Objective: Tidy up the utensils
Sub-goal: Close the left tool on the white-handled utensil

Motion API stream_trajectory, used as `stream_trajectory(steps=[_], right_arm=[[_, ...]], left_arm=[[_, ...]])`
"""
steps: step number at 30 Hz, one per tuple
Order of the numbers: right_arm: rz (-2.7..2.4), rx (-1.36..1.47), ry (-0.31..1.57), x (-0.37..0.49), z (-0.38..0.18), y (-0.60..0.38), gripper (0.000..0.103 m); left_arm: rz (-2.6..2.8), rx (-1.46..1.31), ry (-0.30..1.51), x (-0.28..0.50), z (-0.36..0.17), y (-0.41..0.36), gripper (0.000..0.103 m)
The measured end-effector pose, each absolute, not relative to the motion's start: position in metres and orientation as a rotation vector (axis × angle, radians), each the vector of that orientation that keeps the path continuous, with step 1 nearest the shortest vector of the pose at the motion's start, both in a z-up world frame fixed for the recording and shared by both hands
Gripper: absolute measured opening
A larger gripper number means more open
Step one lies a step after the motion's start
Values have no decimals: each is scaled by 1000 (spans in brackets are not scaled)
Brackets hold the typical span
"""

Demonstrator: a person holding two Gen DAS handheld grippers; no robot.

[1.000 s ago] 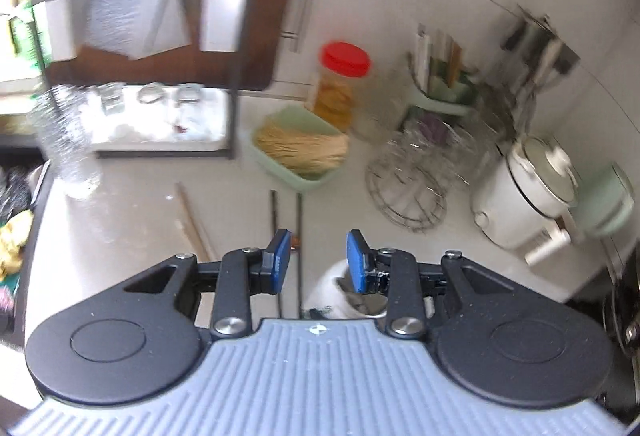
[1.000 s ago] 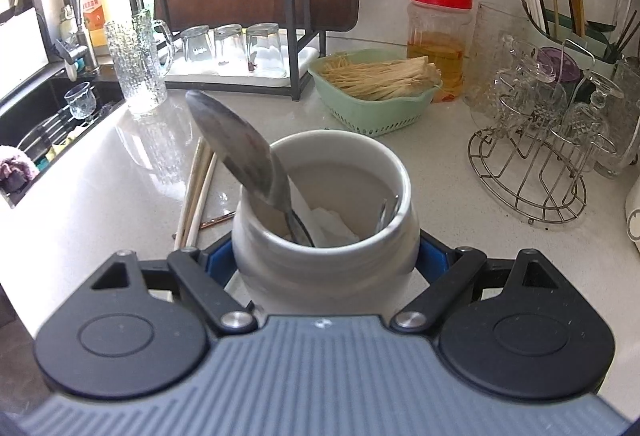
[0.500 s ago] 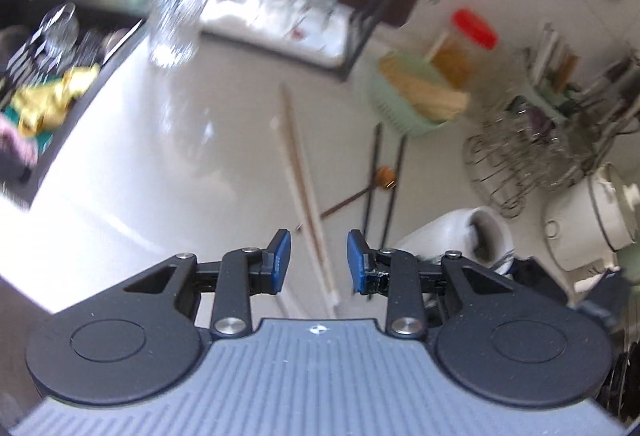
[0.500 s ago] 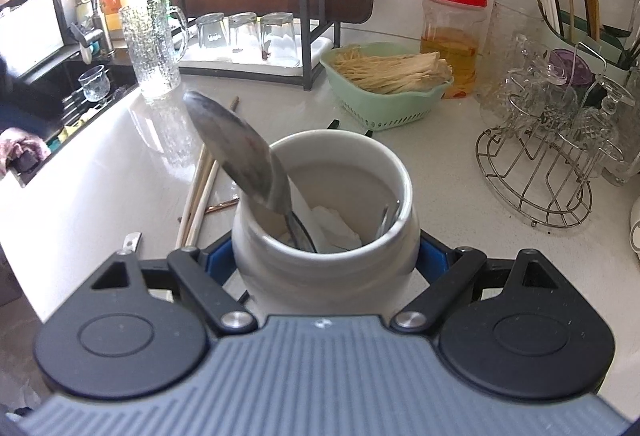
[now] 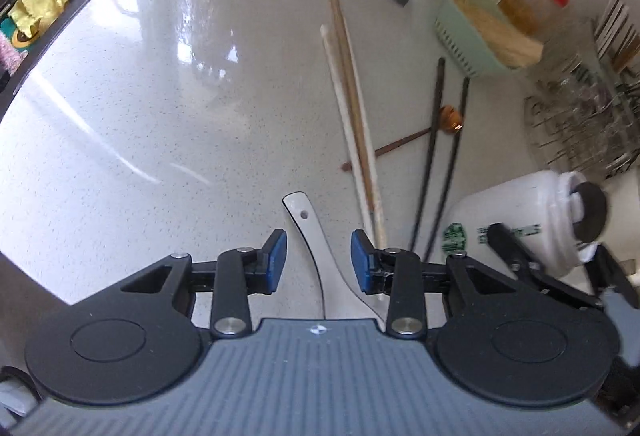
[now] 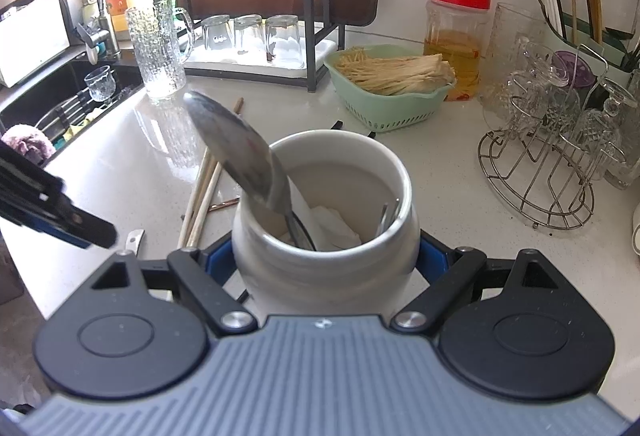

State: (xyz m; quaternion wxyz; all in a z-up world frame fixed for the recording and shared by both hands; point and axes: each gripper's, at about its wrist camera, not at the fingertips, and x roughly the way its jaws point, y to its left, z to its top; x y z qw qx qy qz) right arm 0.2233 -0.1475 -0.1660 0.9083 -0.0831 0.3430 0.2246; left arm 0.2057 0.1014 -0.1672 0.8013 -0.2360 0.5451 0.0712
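My left gripper hangs low over the counter, pointing steeply down, and its jaws are opening. A flat steel utensil handle lies on the counter between the blue pads, which do not touch it. Beyond it lie pale chopsticks, black chopsticks and a small copper spoon. My right gripper is shut on a white ceramic jar standing on the counter. A large steel spoon leans out of the jar. The left gripper's fingers show at the left of the right wrist view.
A green basket of thin sticks, a red-lidded jar and a wire rack of glasses stand behind. A tall glass mug and a dish rack are at the back left. The sink is far left.
My left gripper has dropped toward the counter and rolled, so the steel handle now lies between its jaws, which stand a little wider. The right gripper and jar have not moved.
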Motion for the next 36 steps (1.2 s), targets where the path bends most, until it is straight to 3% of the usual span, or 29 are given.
stream_trajectory(steps=[25,29,31,36], right_arm=[[492,-197,728,226,-164,-147,91],[491,-197,730,227,-164,-147,91],[489,-197,729,228,-164,-146,91],[486,-194,729,229,-164,-145,91]], left_arm=[[187,-334,1249,261,-191,79,40],[166,-279,1256,265,-192,74,37],[164,-246,1252,265,-192,71,26],[147,-215,1234,269,-194,70,23]])
